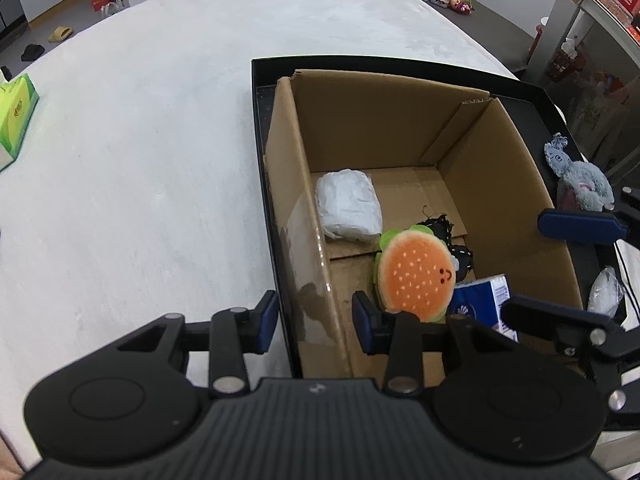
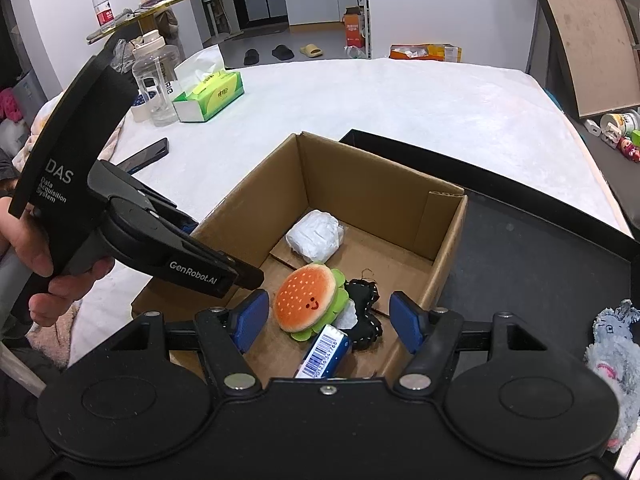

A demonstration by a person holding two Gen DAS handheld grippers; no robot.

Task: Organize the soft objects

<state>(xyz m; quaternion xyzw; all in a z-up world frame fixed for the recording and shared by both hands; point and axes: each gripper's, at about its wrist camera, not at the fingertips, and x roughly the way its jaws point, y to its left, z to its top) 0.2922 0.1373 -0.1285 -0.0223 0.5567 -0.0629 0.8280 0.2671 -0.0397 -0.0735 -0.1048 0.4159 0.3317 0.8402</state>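
- L gripper (image 1: 314, 322): jaws spread, nothing between them. It straddles the left wall of the cardboard box (image 1: 296, 208) — one blue pad outside over the table, the other inside the box.
- R gripper (image 2: 333, 320): jaws spread wide, nothing held, hovering over the near end of the box (image 2: 448, 248).
- Burger plush (image 1: 416, 270) lies inside the box, orange bun w/ smiley face up, green lettuce edge showing; in the R wrist view it (image 2: 308, 300) sits between the two blue pads but not touching either.
- Black stitched fabric piece (image 2: 364, 316) just beside the burger, partly under it.
- White wrapped bundle (image 1: 348, 206) at the far part of the box floor, apart from the burger.
- Blue tissue pack (image 2: 326, 350) w/ barcode at the near end, touching the burger's edge.
- Grey plush (image 2: 614, 356) outside the box, lying on the black tray (image 2: 532, 264) to the right.
- Box sits in the tray — tray on a white table (image 1: 132, 140).
- Green tissue box (image 2: 210, 96) far left on the table, clear water jug (image 2: 156, 80) beside it, phone (image 2: 146, 154) nearer.
- Person's hand (image 2: 40, 256) grips the L gripper's handle, seen from the R wrist cam.
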